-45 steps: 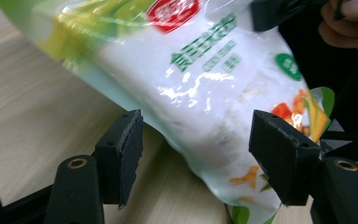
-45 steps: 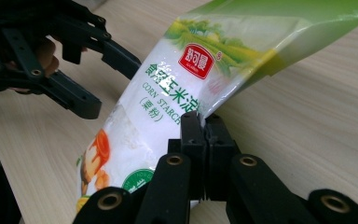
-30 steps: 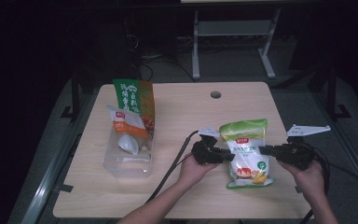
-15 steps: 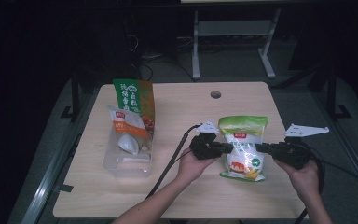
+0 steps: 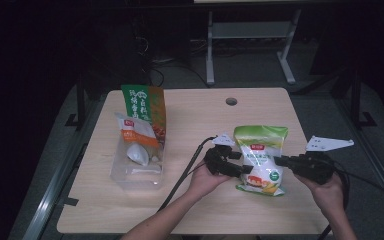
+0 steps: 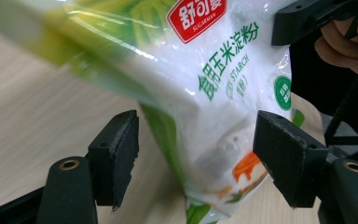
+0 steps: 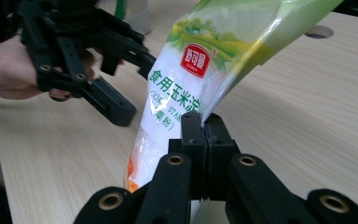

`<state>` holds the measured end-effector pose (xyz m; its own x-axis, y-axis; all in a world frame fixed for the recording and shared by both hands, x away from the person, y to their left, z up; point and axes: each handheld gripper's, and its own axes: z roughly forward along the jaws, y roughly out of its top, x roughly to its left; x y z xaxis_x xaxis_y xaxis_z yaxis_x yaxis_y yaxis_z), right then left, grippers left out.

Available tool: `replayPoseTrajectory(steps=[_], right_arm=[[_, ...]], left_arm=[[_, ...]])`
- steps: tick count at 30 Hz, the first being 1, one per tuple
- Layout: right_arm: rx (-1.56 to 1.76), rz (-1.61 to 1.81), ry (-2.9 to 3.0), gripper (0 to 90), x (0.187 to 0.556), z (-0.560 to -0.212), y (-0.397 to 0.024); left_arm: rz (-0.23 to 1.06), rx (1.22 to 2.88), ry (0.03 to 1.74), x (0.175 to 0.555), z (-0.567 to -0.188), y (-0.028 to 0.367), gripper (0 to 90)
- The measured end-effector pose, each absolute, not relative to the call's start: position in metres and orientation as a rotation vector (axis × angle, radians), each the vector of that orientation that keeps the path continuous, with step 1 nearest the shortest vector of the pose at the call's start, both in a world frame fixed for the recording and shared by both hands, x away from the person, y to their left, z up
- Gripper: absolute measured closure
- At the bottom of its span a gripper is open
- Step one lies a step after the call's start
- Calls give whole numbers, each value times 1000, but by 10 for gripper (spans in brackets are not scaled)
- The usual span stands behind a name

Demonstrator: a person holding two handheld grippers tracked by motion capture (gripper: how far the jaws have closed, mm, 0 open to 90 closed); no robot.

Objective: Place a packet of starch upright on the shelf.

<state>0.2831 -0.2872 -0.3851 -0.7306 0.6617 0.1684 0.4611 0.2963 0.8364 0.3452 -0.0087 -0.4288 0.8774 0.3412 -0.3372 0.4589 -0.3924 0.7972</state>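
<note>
starch bag [image 7: 186,88] edge pinched, right gripper [image 7: 204,133]

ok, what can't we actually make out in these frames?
- Starch bag: in the left claw view its top is blurred and runs off the frame edge.
- Right claw: its own jaws hide how much of the bag's edge is pinched.
- Clear bin: in the high view the packets inside overlap and are too small to identify.
- Green-orange bag: print too small to read.
</note>
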Motion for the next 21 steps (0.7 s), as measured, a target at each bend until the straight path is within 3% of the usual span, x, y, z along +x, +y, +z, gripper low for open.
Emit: replayPoseTrajectory(steps=[2,4,7,13,21], right_arm=[[1008,1404,2359,886,282,-384,-284],[999,1383,2368,886,281,-383,-282],[998,1384,2376,886,281,-383,-282],[992,1419,2363,886,284,-385,-278],[999,1377,2384,872,290,-389,-271]], left_arm=[[-163,2007,602,347,-429,-10,387],[-177,1996,604,348,-429,-9,557],[-160,1999,598,347,-426,-9,720],[-37,2021,602,342,-420,-9,829],[63,2027,600,337,-418,-2,871]])
